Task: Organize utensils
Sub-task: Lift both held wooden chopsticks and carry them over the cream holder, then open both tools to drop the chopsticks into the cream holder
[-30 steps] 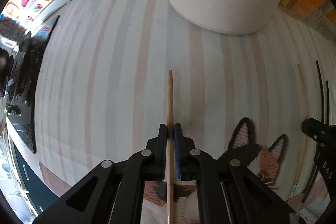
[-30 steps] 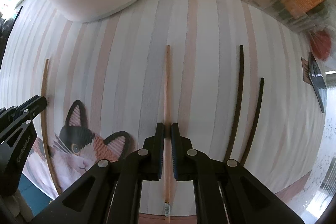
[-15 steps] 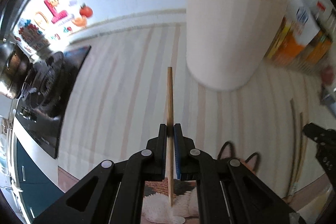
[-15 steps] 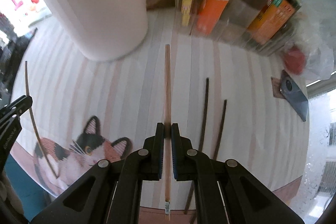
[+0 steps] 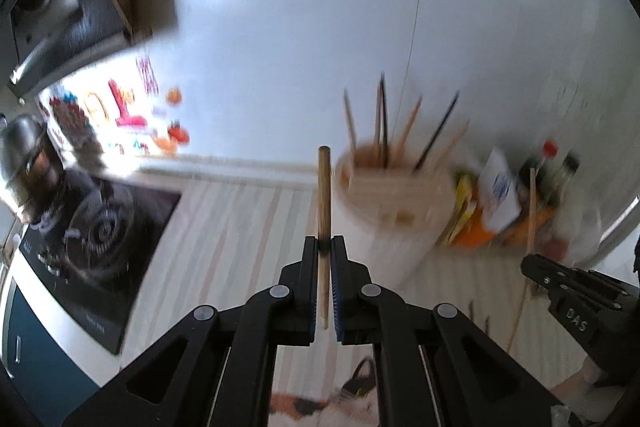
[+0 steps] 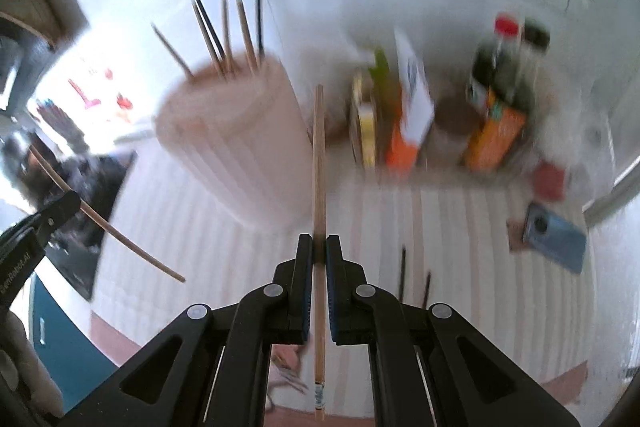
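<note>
Spreading across most of both views, a striped cloth [image 6: 460, 227] is laid over the counter, with a cat print showing at its near edge in the left wrist view. A black stove top [image 5: 100, 227] is seen at the left end of the counter. On the cloth, near the white wall, a tall pale cylindrical holder [image 6: 236, 143] is stood upright, and several wooden and dark chopsticks are seen sticking out of its top at different tilts. To the right of the holder, a cluster of bottles and packets [image 6: 452, 115] is lined up against the wall, blurred. A blue phone [image 6: 556, 237] is laid flat further right on the cloth.

The left gripper [image 5: 326, 247] is pressed together on a light wooden chopstick [image 5: 324, 195], which is held clear of the cloth and is pointed forward past the fingertips, its tip seen beside the holder. The right gripper [image 6: 319, 247] is likewise pinched shut on a second wooden chopstick [image 6: 319, 155], held above the cloth, in line with the fingers. Two dark chopsticks [image 6: 404, 271] are left lying on the cloth just right of the right gripper.
</note>
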Action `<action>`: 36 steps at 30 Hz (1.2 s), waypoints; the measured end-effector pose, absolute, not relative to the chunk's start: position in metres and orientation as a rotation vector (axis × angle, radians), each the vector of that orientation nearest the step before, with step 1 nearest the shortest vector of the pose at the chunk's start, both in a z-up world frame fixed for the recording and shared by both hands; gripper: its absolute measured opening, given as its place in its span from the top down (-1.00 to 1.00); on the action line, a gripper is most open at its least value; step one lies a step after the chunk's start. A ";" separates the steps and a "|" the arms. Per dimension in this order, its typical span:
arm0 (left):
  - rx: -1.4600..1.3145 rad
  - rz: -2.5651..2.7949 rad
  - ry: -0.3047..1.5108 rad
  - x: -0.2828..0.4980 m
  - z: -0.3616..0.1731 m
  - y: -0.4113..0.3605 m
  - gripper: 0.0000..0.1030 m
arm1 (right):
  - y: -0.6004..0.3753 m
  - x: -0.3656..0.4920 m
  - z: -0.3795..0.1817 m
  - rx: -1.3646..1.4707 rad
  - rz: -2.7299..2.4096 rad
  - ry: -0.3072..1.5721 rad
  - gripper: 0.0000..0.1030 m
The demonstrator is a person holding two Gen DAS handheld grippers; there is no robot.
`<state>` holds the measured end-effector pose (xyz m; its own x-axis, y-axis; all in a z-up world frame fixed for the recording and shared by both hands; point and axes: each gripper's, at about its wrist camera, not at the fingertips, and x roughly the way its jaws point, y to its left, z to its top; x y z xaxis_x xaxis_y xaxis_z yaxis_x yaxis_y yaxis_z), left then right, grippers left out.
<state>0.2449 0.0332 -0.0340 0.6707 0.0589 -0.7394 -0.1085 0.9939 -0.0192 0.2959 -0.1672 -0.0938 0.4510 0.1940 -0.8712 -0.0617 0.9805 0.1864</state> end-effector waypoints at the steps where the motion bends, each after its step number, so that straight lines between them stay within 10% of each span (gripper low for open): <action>1: -0.066 0.097 0.809 0.249 -0.025 0.033 0.93 | -0.165 0.303 -0.078 0.132 0.157 1.049 0.87; 13: -0.210 0.111 0.679 0.334 0.040 0.056 0.93 | -0.141 0.406 0.002 0.214 0.146 0.799 0.87; 36: -0.178 0.076 0.791 0.392 0.004 0.045 0.93 | -0.106 0.486 -0.021 0.247 0.157 0.652 0.87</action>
<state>0.3921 0.0454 0.0041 0.7012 0.0011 -0.7129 -0.1344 0.9823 -0.1308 0.4858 -0.1062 -0.0212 0.7844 0.2214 -0.5794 -0.0672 0.9589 0.2755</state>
